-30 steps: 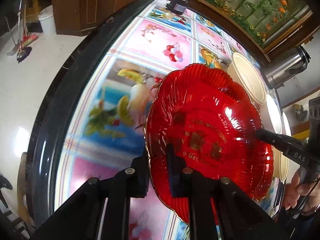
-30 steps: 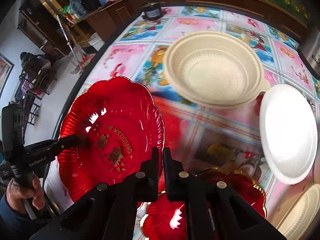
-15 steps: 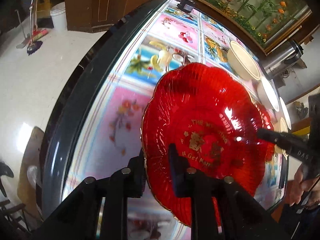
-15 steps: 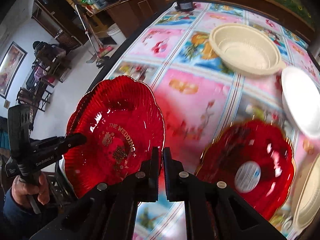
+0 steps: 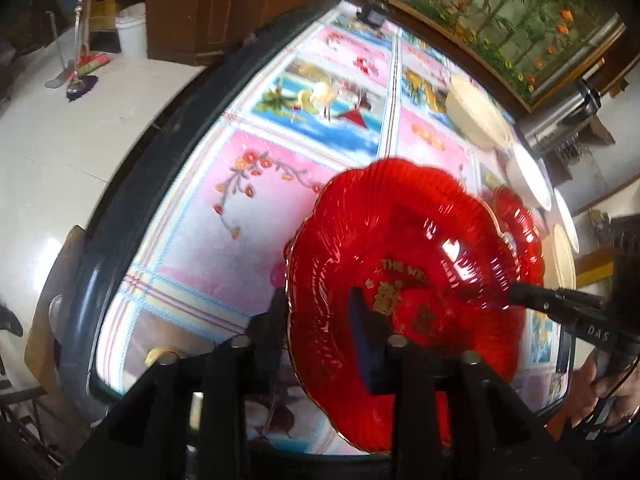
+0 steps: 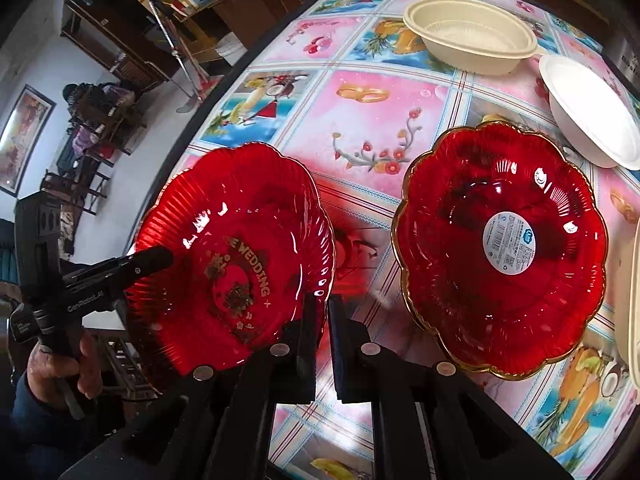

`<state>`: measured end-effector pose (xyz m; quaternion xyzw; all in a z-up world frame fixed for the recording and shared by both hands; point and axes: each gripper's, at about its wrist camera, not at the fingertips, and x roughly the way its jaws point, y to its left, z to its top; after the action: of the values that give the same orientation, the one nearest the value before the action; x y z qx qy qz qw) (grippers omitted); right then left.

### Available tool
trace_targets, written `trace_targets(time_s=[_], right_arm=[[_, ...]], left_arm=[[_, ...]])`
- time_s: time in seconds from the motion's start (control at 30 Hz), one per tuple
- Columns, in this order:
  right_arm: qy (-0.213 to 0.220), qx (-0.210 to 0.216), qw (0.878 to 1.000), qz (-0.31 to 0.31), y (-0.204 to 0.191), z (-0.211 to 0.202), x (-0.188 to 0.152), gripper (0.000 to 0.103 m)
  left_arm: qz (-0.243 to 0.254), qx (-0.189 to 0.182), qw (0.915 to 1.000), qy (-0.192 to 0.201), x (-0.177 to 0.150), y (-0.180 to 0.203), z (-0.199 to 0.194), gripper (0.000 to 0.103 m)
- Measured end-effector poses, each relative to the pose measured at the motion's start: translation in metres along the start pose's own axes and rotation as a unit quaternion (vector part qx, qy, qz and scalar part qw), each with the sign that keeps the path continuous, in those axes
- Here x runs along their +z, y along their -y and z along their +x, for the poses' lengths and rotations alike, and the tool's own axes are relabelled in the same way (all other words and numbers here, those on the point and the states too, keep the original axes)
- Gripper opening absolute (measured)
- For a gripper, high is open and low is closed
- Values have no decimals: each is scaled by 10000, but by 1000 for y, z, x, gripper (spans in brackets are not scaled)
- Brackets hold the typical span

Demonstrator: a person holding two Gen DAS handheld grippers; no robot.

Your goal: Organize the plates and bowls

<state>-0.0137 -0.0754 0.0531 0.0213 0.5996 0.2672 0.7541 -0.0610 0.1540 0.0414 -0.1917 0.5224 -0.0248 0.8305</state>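
Black left claw, silver screws; right claw likewise; white lettering; dark blue sleeve.

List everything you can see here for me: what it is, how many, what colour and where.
Table: one, dark rim, covered by a pink and blue picture cloth.
Lettered plate: one, red with gold writing, at the table's near left edge, between both claws.
Sticker plate: one, red with a gold rim and a white sticker, on the table to its right.
Bowl: one, cream, far side of the table.
White dish: one, right of the bowl.
Bucket: one, white, on the floor.
Left claw: black, open; its jaws have just been opening, with the lettered plate's rim between them.
Right claw: black, shut on the opposite rim.
Hand: holding the left claw's handle.
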Motion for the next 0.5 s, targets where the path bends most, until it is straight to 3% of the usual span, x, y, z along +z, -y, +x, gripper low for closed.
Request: trace_targets(time_s=[0.17, 0.33, 0.43, 0.5], right_arm=[[436, 284, 9986, -70, 10, -39, -16, 10], [737, 459, 9960, 222, 43, -74, -39, 10], [909, 525, 9931, 522, 67, -89, -57, 10], [973, 504, 9911, 754, 84, -96, -68, 9]], left_arm=[[74, 276, 9990, 330, -3, 15, -26, 42], [166, 131, 9990, 387, -12, 53, -39, 52], [499, 11, 9982, 331, -16, 90, -39, 52], [664, -64, 9973, 293, -17, 113, -36, 58]])
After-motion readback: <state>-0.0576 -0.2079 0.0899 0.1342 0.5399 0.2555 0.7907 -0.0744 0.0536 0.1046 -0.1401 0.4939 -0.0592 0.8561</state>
